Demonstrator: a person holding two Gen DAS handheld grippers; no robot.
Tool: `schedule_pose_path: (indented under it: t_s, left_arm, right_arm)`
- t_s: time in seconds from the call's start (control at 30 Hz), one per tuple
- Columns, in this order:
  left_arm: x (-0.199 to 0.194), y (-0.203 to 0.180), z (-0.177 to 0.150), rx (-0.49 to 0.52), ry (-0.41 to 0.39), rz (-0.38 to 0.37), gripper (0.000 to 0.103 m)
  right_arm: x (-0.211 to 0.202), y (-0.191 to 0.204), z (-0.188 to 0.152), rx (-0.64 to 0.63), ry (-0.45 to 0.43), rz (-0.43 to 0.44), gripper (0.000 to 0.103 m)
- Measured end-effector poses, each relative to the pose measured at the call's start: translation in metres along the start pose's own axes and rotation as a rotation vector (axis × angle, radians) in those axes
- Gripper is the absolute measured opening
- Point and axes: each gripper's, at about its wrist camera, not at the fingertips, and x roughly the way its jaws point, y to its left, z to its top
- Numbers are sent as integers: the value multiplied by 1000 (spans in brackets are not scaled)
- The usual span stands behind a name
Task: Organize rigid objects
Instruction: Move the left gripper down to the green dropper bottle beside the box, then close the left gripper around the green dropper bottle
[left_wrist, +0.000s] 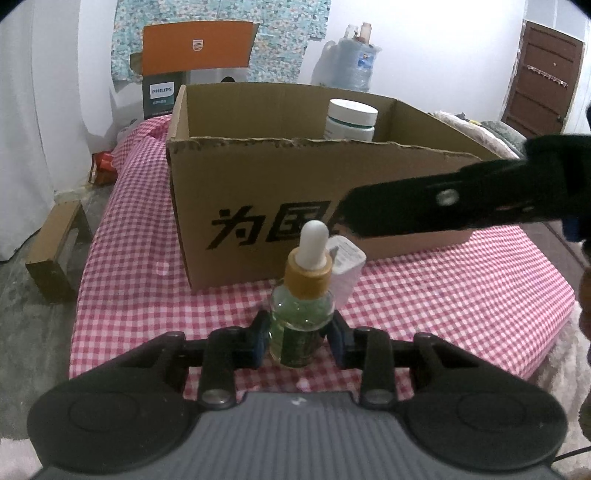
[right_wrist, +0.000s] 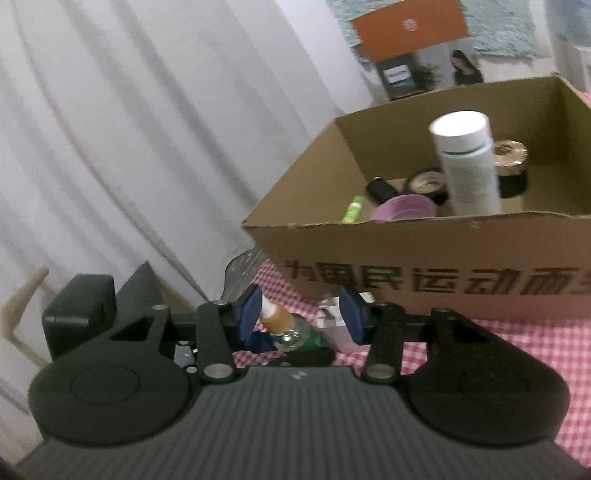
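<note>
A small glass dropper bottle (left_wrist: 301, 306) with green liquid, a tan collar and a white bulb stands upright on the pink checked cloth (left_wrist: 443, 295). My left gripper (left_wrist: 299, 332) is shut on its lower body. Just behind it a white charger plug (left_wrist: 349, 266) lies tilted in front of the cardboard box (left_wrist: 258, 177). My right gripper (left_wrist: 351, 221) reaches in from the right, its tip just above the plug. In the right wrist view the right gripper (right_wrist: 301, 314) is open, with the bottle (right_wrist: 295, 336) and the plug (right_wrist: 330, 314) below its gap.
The open box (right_wrist: 443, 251) holds a white jar (right_wrist: 465, 162), tape rolls (right_wrist: 511, 155), a purple lid (right_wrist: 404, 208), a green tube (right_wrist: 352, 208) and a black item. A wooden stool (left_wrist: 55, 240) stands at the left; a white curtain (right_wrist: 110, 110) hangs behind.
</note>
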Motion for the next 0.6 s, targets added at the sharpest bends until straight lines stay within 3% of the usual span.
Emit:
schedule_pose_path:
  t_s: [0.23,0.6]
  left_arm:
    - [-4,-10,-8,2,-6,-3,33]
    - [-1,-34,-9,37,-2,-28,33]
  right_arm:
    - [2,18,-7,-89,21,0,40]
    - [-14,11,-18,-85,29,-5,37]
